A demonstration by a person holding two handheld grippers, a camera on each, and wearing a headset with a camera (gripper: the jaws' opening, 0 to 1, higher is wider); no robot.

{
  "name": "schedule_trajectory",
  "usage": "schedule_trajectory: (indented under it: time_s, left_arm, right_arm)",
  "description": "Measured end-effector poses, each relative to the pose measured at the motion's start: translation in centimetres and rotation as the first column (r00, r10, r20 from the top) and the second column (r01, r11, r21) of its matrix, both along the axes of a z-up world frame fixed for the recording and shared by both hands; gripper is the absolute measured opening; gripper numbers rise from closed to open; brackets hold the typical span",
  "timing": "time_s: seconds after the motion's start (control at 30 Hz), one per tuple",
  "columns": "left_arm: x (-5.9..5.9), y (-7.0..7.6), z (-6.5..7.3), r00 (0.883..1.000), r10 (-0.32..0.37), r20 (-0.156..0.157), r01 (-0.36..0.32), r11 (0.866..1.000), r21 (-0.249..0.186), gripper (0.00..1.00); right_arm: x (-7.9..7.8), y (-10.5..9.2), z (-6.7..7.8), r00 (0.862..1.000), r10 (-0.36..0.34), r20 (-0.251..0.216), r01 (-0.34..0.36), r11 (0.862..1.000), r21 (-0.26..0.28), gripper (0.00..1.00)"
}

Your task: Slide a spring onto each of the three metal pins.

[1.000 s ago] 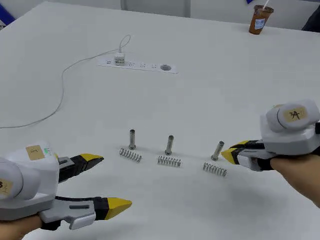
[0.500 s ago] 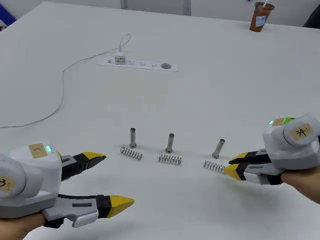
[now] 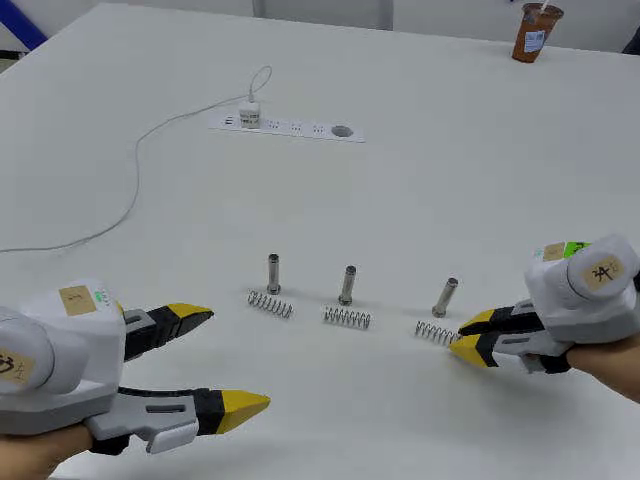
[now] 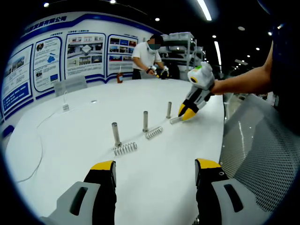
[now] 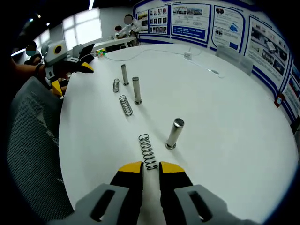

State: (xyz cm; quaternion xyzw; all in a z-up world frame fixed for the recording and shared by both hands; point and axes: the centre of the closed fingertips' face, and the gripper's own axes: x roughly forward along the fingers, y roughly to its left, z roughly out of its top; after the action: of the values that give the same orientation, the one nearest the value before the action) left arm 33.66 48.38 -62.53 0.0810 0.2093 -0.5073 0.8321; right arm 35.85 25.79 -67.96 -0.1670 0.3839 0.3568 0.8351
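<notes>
White table (image 3: pixel 450 180): three upright pins (image 3: pixel 348 285), springs (image 3: pixel 347 318) lying alongside, power strip (image 3: pixel 290 127), cup (image 3: pixel 536 32).

We note three pins (image 3: pixel 348 285) of smooth grey metal, three springs (image 3: pixel 347 318) of bright wire, a matt white table (image 3: pixel 450 180), and matt grey plastic, yellow-tipped, on left gripper (image 3: pixel 233 358) and right gripper (image 3: pixel 464 335).

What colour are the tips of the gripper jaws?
Yellow, on black jaws; clearest on the left gripper in the left gripper view.

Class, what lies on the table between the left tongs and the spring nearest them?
Nothing: bare white table separates the left tongs from that spring, as the left gripper view shows.
</notes>
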Motion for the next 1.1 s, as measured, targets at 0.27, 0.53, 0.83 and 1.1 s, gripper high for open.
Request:
schedule_trajectory:
  time_s: [0.27,0.53,0.83,1.1]
  left_arm:
    - [0.0,0.0,0.0,1.000,0.005,-0.004,-0.005,1.000,0.003,0.69]
    - [0.0,-0.1,0.0,1.000,0.000,-0.005,0.000,1.000,0.002,0.69]
    - [0.0,-0.3,-0.1,1.000,-0.004,-0.005,0.004,1.000,-0.005,0.69]
    - [-0.2,-0.2,-0.1,1.000,-0.006,-0.007,0.006,1.000,-0.009,0.68]
  right_arm:
    - [-0.1,0.0,-0.4,1.000,0.019,0.007,-0.019,1.000,-0.009,0.12]
    - [-0.3,0.1,0.1,0.999,0.035,0.022,-0.035,0.999,-0.021,0.12]
    - [0.0,0.4,2.4,0.997,0.058,0.053,-0.056,0.997,-0.044,0.12]
    - [0.2,1.0,3.3,0.997,0.065,0.048,-0.063,0.997,-0.051,0.11]
